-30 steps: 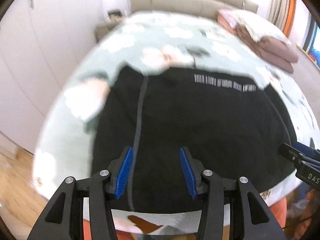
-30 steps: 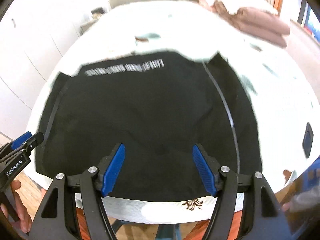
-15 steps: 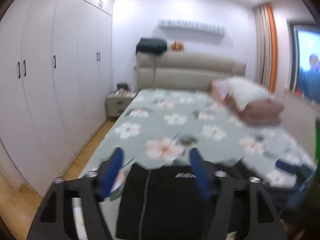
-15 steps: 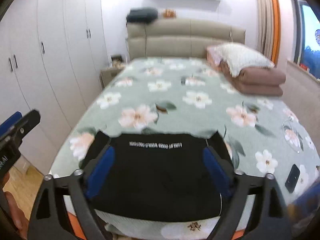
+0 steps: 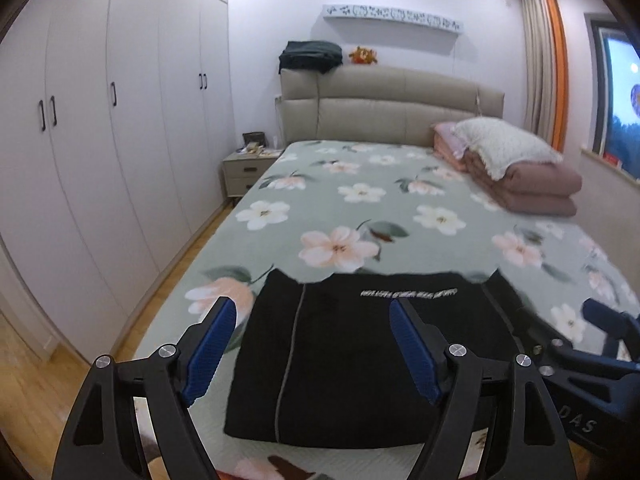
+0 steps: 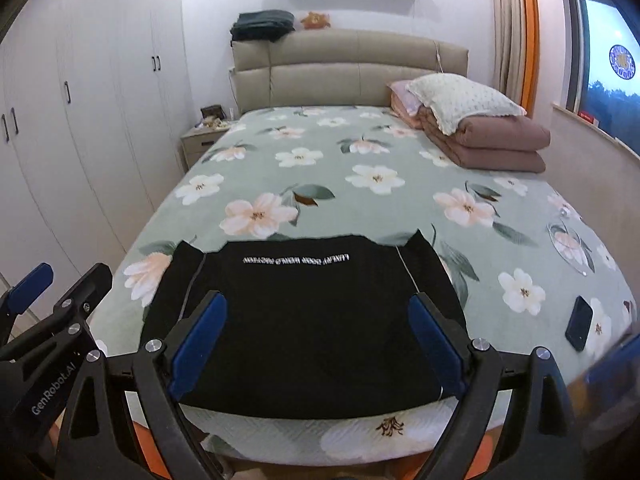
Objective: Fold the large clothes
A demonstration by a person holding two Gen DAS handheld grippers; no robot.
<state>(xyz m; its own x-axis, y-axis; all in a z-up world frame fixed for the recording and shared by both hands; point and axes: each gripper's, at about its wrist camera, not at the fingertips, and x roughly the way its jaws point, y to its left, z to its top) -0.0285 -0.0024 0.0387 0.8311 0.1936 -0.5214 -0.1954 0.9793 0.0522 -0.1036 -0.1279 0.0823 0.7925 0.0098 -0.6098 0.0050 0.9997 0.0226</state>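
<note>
I see the black garment (image 6: 304,320) folded flat at the foot of the bed (image 6: 360,184). Left gripper (image 5: 312,344) and right gripper (image 6: 316,340) both above it, fingers spread, holding nothing.

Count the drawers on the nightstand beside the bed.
2: on the nightstand, an upper drawer and a lower drawer directly beneath it. The right wrist view shows only its corner.

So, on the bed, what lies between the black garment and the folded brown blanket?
Only bare floral sheet: nothing rests between the garment and the blanket. The right wrist view shows it best. The phone lies off to the side.
</note>
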